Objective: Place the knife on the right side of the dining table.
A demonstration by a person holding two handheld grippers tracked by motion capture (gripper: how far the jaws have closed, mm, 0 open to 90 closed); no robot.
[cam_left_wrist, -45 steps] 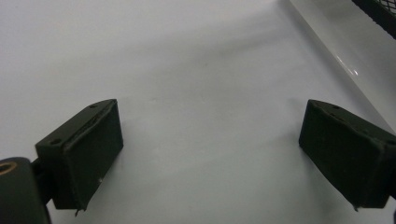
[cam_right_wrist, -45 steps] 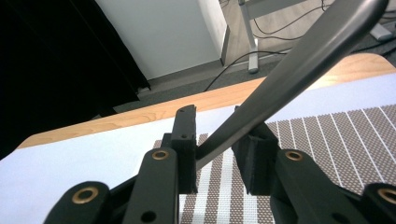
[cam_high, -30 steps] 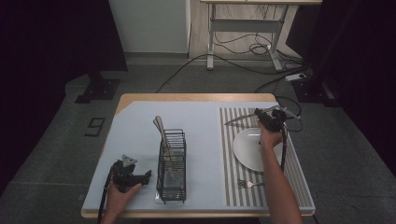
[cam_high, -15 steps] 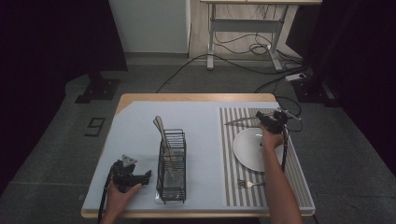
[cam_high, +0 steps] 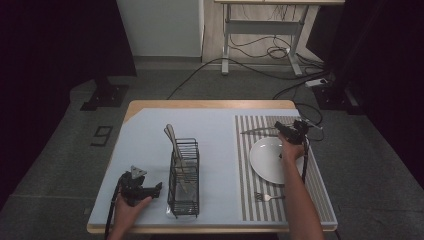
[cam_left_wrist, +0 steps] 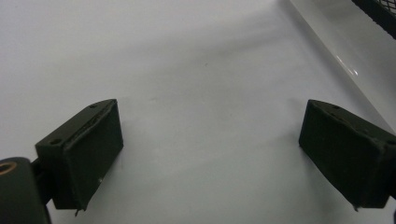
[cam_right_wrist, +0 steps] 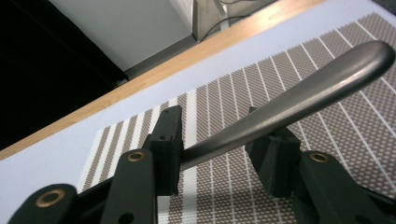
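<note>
A metal utensil (cam_high: 257,131) lies along the far edge of the striped placemat (cam_high: 250,200), pointing left. My right gripper (cam_high: 286,131) is at its right end. In the right gripper view the utensil's handle (cam_right_wrist: 303,93) runs between the jaws of my right gripper (cam_right_wrist: 214,137). It touches the left pad (cam_right_wrist: 169,140), with a gap to the right pad. These jaws have just been opening and stand open around it. My left gripper (cam_high: 157,188) rests open on the pale mat beside the wire caddy (cam_high: 183,200). Nothing is between the fingers of my left gripper (cam_left_wrist: 210,154).
A white plate (cam_high: 272,160) sits on the placemat just near of the right hand, and a fork (cam_high: 267,196) lies nearer the front edge. The caddy holds a spoon (cam_high: 172,137) and other cutlery. Cables trail across the floor beyond the table.
</note>
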